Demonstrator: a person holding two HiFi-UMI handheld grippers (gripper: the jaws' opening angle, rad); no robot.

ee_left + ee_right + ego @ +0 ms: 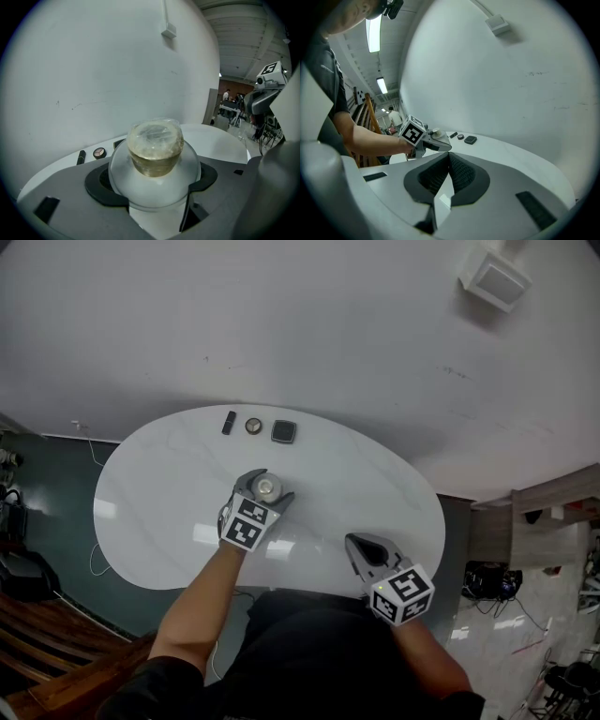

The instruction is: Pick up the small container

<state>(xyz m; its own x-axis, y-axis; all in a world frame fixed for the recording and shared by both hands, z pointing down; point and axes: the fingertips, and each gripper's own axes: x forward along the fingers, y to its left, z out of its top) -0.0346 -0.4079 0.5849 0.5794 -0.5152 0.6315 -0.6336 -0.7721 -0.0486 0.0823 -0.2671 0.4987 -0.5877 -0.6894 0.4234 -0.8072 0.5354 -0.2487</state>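
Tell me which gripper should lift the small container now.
Left. The left gripper has its jaws closed on the container, which sits between them. The right gripper is shut and empty, near the table's near edge, apart from the container.

Between left tongs [156,190], small container [155,149]
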